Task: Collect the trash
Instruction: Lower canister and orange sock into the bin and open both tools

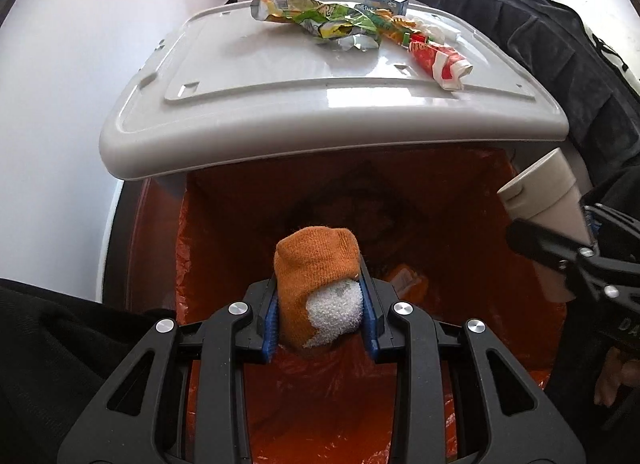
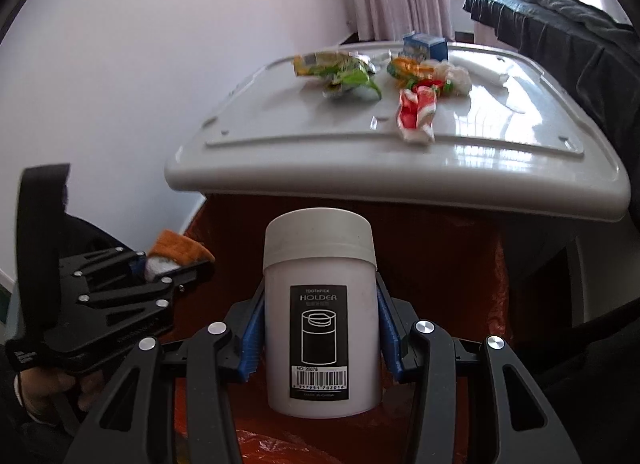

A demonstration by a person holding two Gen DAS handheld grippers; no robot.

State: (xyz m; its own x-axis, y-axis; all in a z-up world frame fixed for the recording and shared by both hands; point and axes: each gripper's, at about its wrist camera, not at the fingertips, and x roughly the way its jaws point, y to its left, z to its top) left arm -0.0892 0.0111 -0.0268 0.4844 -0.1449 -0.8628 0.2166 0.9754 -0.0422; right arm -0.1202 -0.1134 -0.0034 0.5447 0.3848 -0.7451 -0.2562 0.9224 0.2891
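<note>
My left gripper [image 1: 320, 296] is shut on an orange and white sock [image 1: 316, 264], held over the open orange trash bag [image 1: 460, 223]. In the right wrist view my right gripper [image 2: 320, 324] is shut on a white toothpick holder jar [image 2: 320, 304] with a black label, also above the orange trash bag [image 2: 440, 256]. The jar [image 1: 548, 199] and right gripper show at the right edge of the left wrist view. Seen from the right wrist, the left gripper [image 2: 176, 264] with the sock [image 2: 180, 250] is at the lower left.
A grey plastic lid [image 1: 280, 75] lies just beyond the bag and carries crumpled green wrappers [image 1: 320, 15], a red and white wrapper [image 1: 440, 59] and a small blue box [image 1: 388, 1]. A dark garment [image 1: 540, 23] hangs at the right. A white wall is on the left.
</note>
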